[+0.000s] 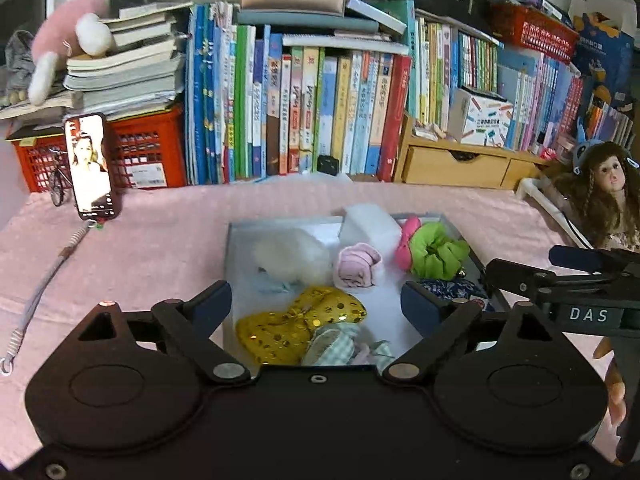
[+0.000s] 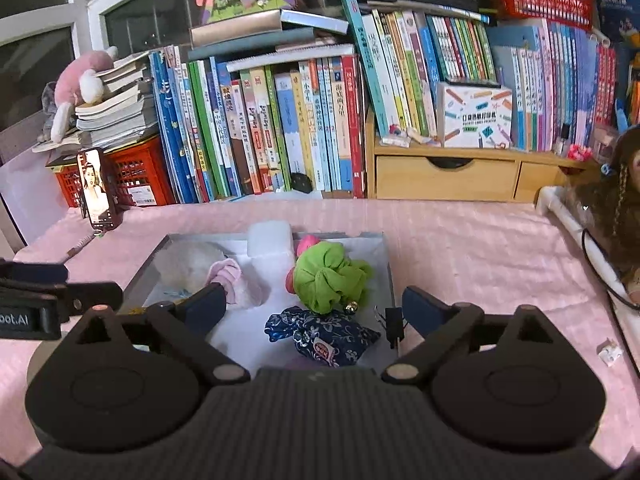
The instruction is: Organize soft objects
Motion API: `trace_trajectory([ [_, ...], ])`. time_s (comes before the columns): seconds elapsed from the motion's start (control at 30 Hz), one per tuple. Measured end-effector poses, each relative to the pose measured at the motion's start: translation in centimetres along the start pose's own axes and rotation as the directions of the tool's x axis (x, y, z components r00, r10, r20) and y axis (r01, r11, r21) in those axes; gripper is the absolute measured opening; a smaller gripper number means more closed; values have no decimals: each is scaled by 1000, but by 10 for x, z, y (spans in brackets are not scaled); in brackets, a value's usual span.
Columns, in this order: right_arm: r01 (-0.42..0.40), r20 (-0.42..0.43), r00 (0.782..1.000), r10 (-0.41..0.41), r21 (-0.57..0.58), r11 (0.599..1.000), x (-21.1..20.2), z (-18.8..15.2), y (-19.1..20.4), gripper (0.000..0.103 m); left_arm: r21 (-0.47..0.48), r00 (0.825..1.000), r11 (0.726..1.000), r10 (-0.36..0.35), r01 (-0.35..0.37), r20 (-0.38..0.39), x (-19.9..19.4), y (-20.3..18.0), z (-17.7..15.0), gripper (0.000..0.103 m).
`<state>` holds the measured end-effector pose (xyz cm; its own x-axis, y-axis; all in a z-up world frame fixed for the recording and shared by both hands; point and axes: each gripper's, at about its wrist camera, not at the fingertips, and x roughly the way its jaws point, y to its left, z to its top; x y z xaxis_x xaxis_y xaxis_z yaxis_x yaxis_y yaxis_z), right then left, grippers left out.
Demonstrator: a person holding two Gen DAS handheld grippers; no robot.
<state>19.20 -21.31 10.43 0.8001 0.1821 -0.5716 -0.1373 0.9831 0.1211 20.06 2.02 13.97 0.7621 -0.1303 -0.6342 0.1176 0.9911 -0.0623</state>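
Note:
A grey box (image 1: 229, 248) (image 2: 387, 268) on the pink cloth holds soft things: a white fluffy ball (image 1: 290, 254) (image 2: 188, 266), a pink rolled cloth (image 1: 358, 265) (image 2: 234, 278), a white foam block (image 1: 370, 226) (image 2: 269, 238), a green scrunchie (image 1: 436, 252) (image 2: 330, 274), a blue floral pouch (image 1: 452, 290) (image 2: 326, 336), a gold sequin bow (image 1: 298, 322) and a green checked cloth (image 1: 334, 344). My left gripper (image 1: 316, 306) is open and empty above the box's near left. My right gripper (image 2: 314, 308) is open and empty above the near right.
A phone (image 1: 91, 166) (image 2: 97, 188) stands at the back left with a cord (image 1: 44, 280) trailing from it. Rows of books (image 1: 320, 112), red crates (image 1: 144, 156) and a wooden drawer unit (image 2: 452, 176) line the back. A doll (image 1: 600, 188) sits at the right. A black clip (image 2: 394, 326) hangs on the box's right wall.

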Motion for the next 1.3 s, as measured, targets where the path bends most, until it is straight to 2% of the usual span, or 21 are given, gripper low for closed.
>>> trace_trajectory([
  [0.4,-3,48,999,3,-7,1000,-12,-10,7,103,35,999,999,37,-38,23,-10,5,-23,94],
  [1.0,11,121,993,-4,-57,998,-32,-24,22,103,26,999,999,25,-26,43,-25,7,-43,94],
  [1.3,17,146,989,-5,-76,997,-43,-36,26,103,51,995,998,17,-22,101,-45,4,-54,94],
])
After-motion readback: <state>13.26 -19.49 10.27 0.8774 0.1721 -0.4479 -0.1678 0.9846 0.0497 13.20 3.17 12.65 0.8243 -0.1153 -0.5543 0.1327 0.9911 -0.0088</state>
